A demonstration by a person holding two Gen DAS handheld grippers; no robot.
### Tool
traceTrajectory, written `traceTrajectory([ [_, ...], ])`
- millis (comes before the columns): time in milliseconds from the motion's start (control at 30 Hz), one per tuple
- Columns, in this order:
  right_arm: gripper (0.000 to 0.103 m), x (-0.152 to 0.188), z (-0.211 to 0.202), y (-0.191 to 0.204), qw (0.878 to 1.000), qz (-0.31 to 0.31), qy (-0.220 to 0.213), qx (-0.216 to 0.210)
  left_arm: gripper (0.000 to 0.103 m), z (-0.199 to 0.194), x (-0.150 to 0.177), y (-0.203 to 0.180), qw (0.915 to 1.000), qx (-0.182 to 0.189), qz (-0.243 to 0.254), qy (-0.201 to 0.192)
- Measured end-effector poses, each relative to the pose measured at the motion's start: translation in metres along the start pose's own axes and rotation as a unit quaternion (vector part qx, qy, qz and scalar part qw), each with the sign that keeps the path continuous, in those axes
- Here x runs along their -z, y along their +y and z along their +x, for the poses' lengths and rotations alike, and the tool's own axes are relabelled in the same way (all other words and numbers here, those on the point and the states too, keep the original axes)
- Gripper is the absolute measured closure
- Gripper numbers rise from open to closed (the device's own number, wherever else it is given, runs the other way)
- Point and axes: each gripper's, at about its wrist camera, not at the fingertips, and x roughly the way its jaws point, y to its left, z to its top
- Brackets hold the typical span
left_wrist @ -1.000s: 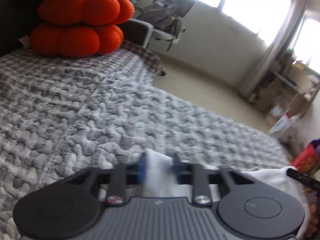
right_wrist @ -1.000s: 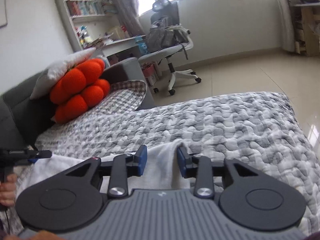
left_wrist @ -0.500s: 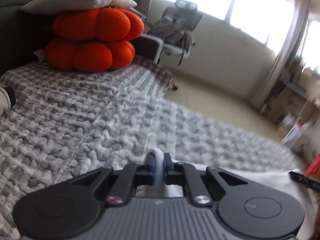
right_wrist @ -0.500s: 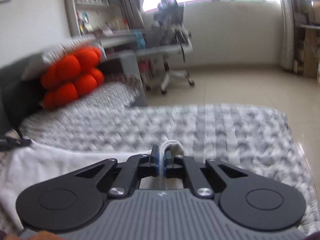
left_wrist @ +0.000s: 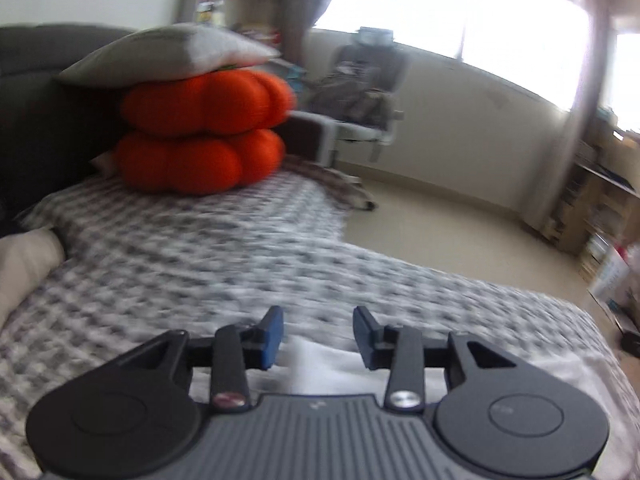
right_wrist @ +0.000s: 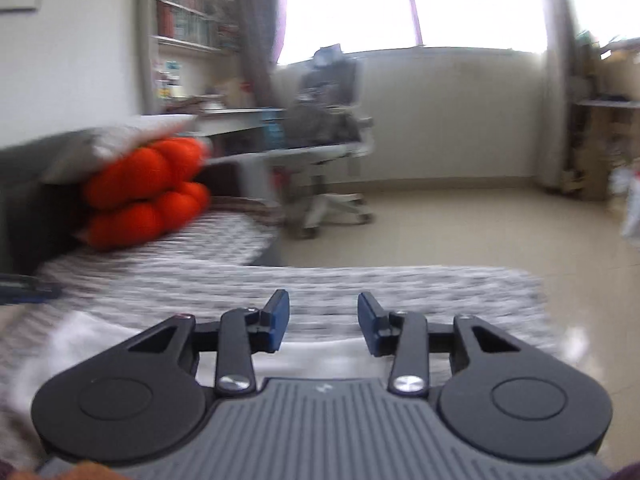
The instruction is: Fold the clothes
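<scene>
A white garment point(left_wrist: 328, 368) lies on the grey-and-white quilted bed cover point(left_wrist: 200, 264), mostly hidden under the gripper body. My left gripper point(left_wrist: 318, 334) is open above the cloth's edge, holding nothing. In the right wrist view the same white garment point(right_wrist: 320, 354) spreads left point(right_wrist: 52, 360) under my right gripper point(right_wrist: 323, 322), which is also open and empty. Both views are motion-blurred.
Two orange cushions point(left_wrist: 200, 132) with a grey pillow point(left_wrist: 168, 56) on top sit at the bed's head. An office chair point(right_wrist: 328, 152) stands on the beige floor point(right_wrist: 480, 232) beyond the bed. Shelves point(left_wrist: 600, 200) line the right wall.
Half a second ago both grippers were shut on the white cloth; now both have opened and let it go. Both cameras have tilted up and shifted.
</scene>
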Motion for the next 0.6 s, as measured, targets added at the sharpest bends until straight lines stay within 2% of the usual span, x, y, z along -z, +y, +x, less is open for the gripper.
traceTrajectory([
  [67, 0.065, 0.004, 0.02, 0.025, 0.999, -0.002, 0.032, -0.035, 0.062, 0.008, 0.008, -0.009, 0.9999, -0.006, 0.015, 0.004],
  [133, 0.07, 0.008, 0.043, 0.048, 0.997, -0.013, 0.058, -0.048, 0.062, 0.015, 0.016, -0.018, 0.9994, -0.011, 0.031, 0.008],
  [200, 0.074, 0.011, 0.066, 0.065, 0.996, -0.027, 0.077, -0.043, 0.062, 0.023, 0.023, -0.026, 0.9987, -0.017, 0.046, 0.012],
  [233, 0.08, 0.013, 0.08, 0.071, 0.994, -0.032, 0.097, -0.026, 0.062, 0.026, 0.027, -0.031, 0.9983, -0.02, 0.054, 0.014],
  [267, 0.09, 0.017, 0.091, 0.076, 0.993, -0.044, 0.113, -0.004, 0.061, 0.03, 0.031, -0.035, 0.9977, -0.023, 0.062, 0.016],
  [367, 0.091, 0.027, 0.106, 0.089, 0.987, -0.099, 0.118, 0.046, 0.06, 0.041, 0.042, -0.048, 0.9957, -0.031, 0.084, 0.023],
  [433, 0.091, 0.03, 0.106, 0.096, 0.983, -0.127, 0.119, 0.059, 0.06, 0.042, 0.042, -0.048, 0.9953, -0.038, 0.086, 0.023],
  [500, 0.091, 0.032, 0.103, 0.093, 0.982, -0.136, 0.116, 0.059, 0.06, 0.041, 0.043, -0.051, 0.9946, -0.044, 0.091, 0.022],
  [600, 0.09, 0.024, 0.1, 0.08, 0.988, -0.095, 0.115, 0.04, 0.06, 0.039, 0.043, -0.052, 0.9948, -0.044, 0.089, 0.024],
])
